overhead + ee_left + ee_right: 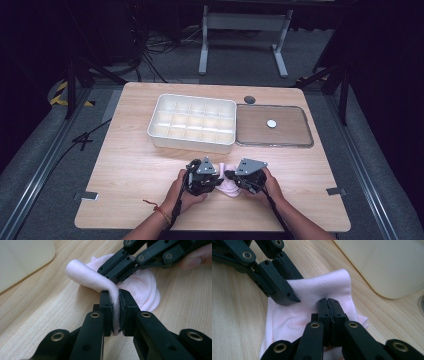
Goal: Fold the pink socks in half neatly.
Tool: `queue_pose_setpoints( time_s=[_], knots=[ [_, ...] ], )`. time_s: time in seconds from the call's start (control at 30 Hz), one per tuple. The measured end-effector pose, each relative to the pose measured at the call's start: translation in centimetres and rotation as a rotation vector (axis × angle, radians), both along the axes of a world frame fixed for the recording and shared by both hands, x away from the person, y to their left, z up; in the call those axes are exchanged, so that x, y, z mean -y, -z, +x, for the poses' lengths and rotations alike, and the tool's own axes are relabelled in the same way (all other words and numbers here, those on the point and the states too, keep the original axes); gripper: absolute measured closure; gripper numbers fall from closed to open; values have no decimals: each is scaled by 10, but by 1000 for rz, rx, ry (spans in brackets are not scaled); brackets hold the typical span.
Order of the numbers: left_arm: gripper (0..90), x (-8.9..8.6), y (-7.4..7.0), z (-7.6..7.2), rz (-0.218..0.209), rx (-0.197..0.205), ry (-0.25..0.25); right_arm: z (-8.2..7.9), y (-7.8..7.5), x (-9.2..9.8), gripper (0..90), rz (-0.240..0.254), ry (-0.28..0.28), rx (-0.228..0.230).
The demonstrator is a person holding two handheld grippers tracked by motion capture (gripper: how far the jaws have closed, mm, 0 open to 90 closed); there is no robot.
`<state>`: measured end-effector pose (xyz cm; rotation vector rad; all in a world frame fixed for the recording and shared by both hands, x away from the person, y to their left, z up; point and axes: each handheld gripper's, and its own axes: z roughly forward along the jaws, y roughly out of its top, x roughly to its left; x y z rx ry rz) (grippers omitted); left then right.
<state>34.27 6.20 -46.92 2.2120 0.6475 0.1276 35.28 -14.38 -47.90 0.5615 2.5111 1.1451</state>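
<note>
High view: near the front edge of the wooden table (125, 165), a pale pink cloth (229, 186) bunched between left gripper (212, 184) and right gripper (234, 178), both held low and close together. Farther back, well apart from the cloth, a white divided tray (192, 122) with a clear flat lid (274, 126) just beside it.

Left gripper view: jaws of left gripper (115, 305) pinched tight on a rolled fold of the cloth (87, 277) — fabric squeezed thin between the pads, roll bending over the tips. Right gripper's jaws across the top, pressing into the flat layered part.

Right gripper view: jaws of right gripper (328, 302) closed to a slit, seemingly nipping the top layer of cloth (322, 287) — hard to tell how much fabric sits inside.

Likely light, limp, thin and slightly stretchy; best gripped at a fold or hem, not mid-sheet. Roll apparent from the left gripper view alone; tray layout from above alone.
</note>
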Motion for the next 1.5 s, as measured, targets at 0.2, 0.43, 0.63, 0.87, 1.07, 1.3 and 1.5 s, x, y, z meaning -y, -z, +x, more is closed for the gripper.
queue_pose_setpoints(
  time_s=[0.2,0.43,0.63,0.87,1.07,1.3,1.5],
  knots=[
    [819,-1,-2,0,17,17,-17,-2,0,-1,885,2,9,9],
    [822,-2,-3,0,33,38,-38,-6,-15,13,857,11,-17,1],
    [815,-1,-5,-1,50,63,-49,-10,-14,19,855,-25,-39,-25],
    [805,1,-8,-4,15,67,-41,-9,-6,10,876,-49,-55,-29],
    [797,7,-12,-9,20,89,-15,-9,-5,8,879,-56,-56,-22],
    [821,3,-11,-5,19,81,-34,-12,-14,10,870,1,-53,-8],
    [822,4,-12,-7,21,86,-17,-15,-7,1,878,-30,-85,-16]
  ],
)
